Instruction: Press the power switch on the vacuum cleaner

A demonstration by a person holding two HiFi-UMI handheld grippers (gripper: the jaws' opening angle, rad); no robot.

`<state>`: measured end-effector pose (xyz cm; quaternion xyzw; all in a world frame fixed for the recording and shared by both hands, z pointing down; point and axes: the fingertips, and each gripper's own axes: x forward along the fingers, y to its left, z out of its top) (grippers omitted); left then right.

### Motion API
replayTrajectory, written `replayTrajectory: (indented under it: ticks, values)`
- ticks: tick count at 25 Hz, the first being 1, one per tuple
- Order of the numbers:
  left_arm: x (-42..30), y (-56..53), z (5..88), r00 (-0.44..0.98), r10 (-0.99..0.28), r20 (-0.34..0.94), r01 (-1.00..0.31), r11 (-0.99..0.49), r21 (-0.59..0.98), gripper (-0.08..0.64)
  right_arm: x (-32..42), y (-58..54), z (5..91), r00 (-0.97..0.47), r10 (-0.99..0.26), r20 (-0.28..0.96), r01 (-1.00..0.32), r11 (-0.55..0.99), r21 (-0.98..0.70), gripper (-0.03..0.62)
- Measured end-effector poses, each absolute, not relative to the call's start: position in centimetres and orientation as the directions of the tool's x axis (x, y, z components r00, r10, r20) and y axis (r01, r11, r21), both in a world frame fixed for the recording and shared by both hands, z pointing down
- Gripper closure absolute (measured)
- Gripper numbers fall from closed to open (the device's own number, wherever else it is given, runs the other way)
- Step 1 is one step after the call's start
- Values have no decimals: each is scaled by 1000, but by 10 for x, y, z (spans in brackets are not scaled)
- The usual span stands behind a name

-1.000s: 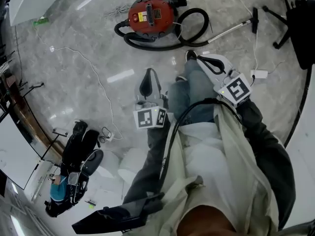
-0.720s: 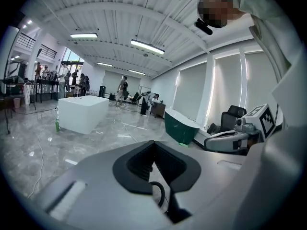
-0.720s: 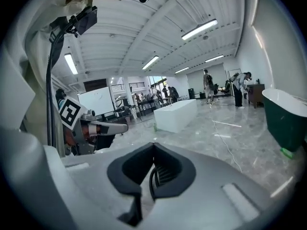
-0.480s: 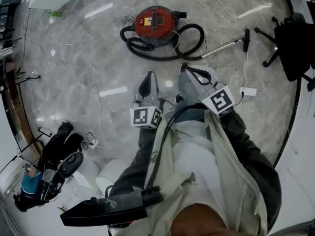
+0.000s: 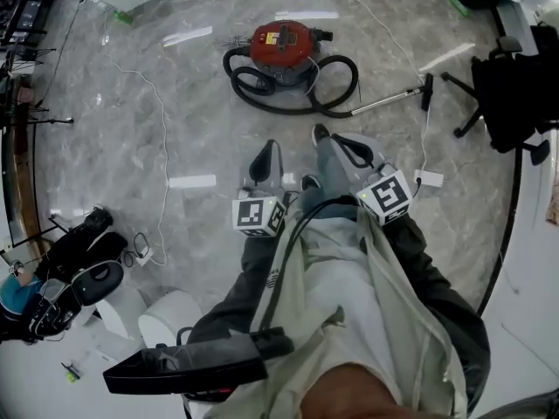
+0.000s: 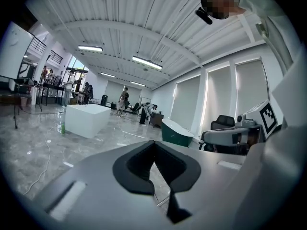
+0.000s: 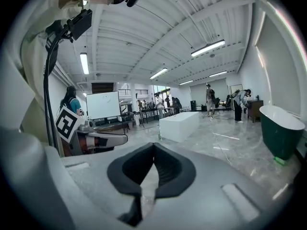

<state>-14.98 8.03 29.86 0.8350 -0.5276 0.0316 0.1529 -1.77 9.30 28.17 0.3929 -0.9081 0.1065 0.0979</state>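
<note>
Both grippers are empty: left gripper [image 6: 154, 142] and right gripper [image 7: 153, 144] each have jaws closed tip to tip. Red vacuum cleaner [image 5: 281, 44] sits on the floor [image 5: 201, 120] well ahead of both, hose [image 5: 336, 81] looped beside it. Hard shell, probably rolls if shoved, so press straight down on top. Switch too small to pick out.

Open marble floor in front of a vacuum cleaner ringed by its hose.
Bare grey marble floor [image 5: 218, 120] lies open on the near side of the red round vacuum cleaner [image 5: 281, 44], whose top is uncovered. A coiled black hose [image 5: 355, 77] loops along its front and right, and a metal wand [image 5: 389, 101] stretches further right. A thin white cable [image 5: 164, 155] trails across the floor at the left. A black office chair [image 5: 502, 85] stands far right.
</note>
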Motion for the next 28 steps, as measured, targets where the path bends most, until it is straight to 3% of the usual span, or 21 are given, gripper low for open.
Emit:
replayTrajectory:
  ticks: [12,28]
  values:
    - [-130,133,270,436,-887,150,-891,-402,211,555,5,158,255,-681,-695,231,-727,680,-98,591]
    - [-27,205,261,409,-902,141,-905,-380,193,555,117,226,247,-679,-705,204,-731,676,-92,591]
